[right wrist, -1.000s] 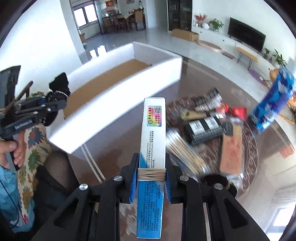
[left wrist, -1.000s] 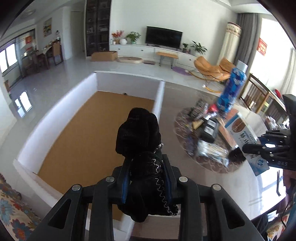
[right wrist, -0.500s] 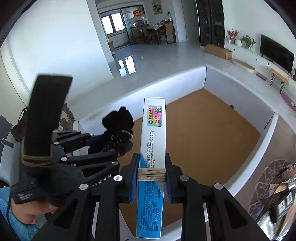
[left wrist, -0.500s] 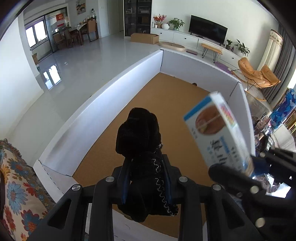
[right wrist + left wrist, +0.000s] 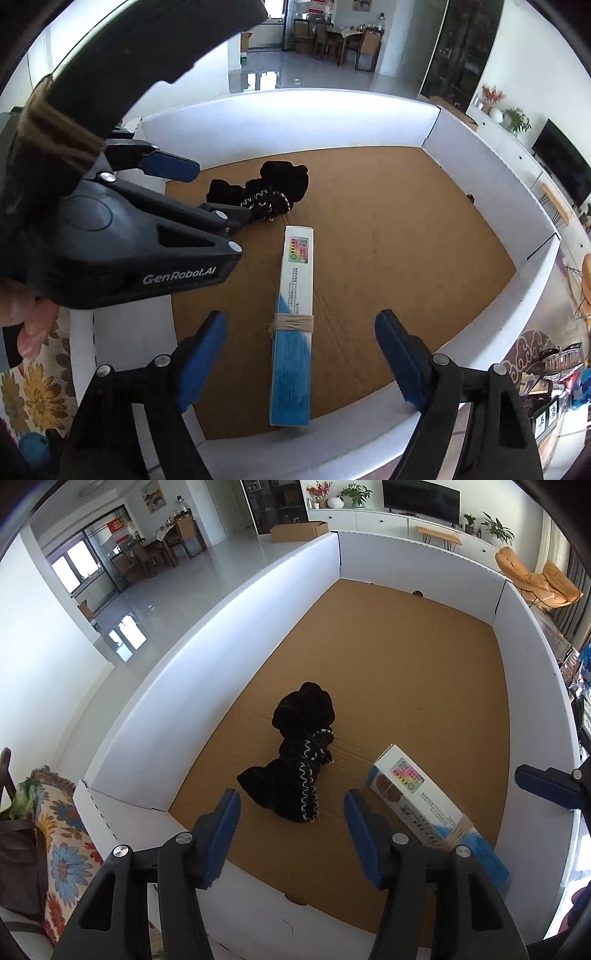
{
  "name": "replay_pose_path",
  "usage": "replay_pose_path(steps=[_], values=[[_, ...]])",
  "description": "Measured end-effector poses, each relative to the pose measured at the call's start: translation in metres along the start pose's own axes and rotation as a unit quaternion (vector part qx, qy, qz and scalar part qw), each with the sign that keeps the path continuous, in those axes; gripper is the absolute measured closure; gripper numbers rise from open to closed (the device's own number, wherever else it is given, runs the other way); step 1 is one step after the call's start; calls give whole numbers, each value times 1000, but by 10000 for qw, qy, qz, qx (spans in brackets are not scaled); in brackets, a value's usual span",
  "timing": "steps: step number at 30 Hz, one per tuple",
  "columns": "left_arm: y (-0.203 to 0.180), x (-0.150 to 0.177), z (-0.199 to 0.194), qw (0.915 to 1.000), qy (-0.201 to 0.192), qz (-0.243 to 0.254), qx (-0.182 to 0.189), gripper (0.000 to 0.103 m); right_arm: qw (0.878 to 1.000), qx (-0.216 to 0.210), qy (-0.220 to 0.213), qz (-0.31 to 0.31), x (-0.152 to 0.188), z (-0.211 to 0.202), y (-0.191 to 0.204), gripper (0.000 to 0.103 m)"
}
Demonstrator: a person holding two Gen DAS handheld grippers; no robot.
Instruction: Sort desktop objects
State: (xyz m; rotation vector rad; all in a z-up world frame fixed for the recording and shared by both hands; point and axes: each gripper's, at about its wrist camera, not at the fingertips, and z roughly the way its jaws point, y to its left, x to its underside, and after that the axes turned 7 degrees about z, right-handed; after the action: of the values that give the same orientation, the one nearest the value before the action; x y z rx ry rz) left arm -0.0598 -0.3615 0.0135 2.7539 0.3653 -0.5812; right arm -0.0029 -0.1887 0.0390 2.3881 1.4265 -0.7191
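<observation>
Only readable text was "GenRobot.AI" on the left gripper (image 5: 221, 206) body; the print on the blue-and-white box (image 5: 293, 325) was too small to read, though it carried a rainbow sticker with a QR code and a rubber band round its middle. Count: one box, one black knit item (image 5: 299, 764) with white zigzag trim, two grippers, one white-walled tray (image 5: 207, 653) with a brown cardboard floor. Both items lay flat on the tray floor near its near edge, knit item toward the left wall, box just beside it, apart. Left gripper and right gripper (image 5: 301, 358) had just been opening; both stood apart, nothing pinched between them.
</observation>
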Motion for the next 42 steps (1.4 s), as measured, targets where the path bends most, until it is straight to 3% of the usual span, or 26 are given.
replay_pose_path(steps=[4, 7, 10, 12, 14, 16, 19, 22, 24, 27, 33, 38, 42], values=[[-12, 8, -6, 9996, -38, 20, 264, 45, 9998, -108, -143, -6, 13, -11, -10, 26], [-19, 12, -25, 9990, -424, -72, 150, 45, 9954, -59, -836, 470, 22, -39, -32, 25], [-24, 18, -68, 9937, -1054, -240, 281, 45, 9794, 152, -1558, 1278, 49, -88, -69, 3], [-37, 22, -101, 9888, -1436, -164, 366, 44, 9696, 420, -1739, 1667, 84, -114, -96, 0], [-59, 28, -131, 9832, -1728, 8, 585, 27, 9632, 839, -1648, 1951, 125, -125, -125, 0], [-87, 38, -156, 9750, -2015, 273, 899, 2, 9561, 1301, -1311, 2274, 172, -129, -155, 0], [-145, 51, -174, 9646, -2145, 787, 1316, 0, 9340, 1777, -668, 3026, 252, -139, -199, 0], [-214, 60, -156, 9593, -1709, 1289, 1840, 0, 9028, 1983, -196, 3812, 314, -142, -242, 0], [-259, 65, -132, 9608, -1375, 1559, 1837, 0, 8882, 2071, -11, 4101, 340, -145, -258, 0], [-307, 66, -94, 9623, -946, 1808, 1799, 0, 8805, 2143, 171, 4224, 358, -146, -264, 0], [-357, 55, -57, 9651, -692, 2039, 1487, 0, 8871, 2180, -58, 4067, 345, -137, -278, 0], [-365, 29, -39, 9702, -655, 1605, 1690, 0, 8861, 2264, -277, 4035, 328, -124, -307, 0], [-372, 7, -27, 9734, -797, 1376, 1650, 0, 8840, 2281, -279, 4072, 318, -118, -332, 0]])
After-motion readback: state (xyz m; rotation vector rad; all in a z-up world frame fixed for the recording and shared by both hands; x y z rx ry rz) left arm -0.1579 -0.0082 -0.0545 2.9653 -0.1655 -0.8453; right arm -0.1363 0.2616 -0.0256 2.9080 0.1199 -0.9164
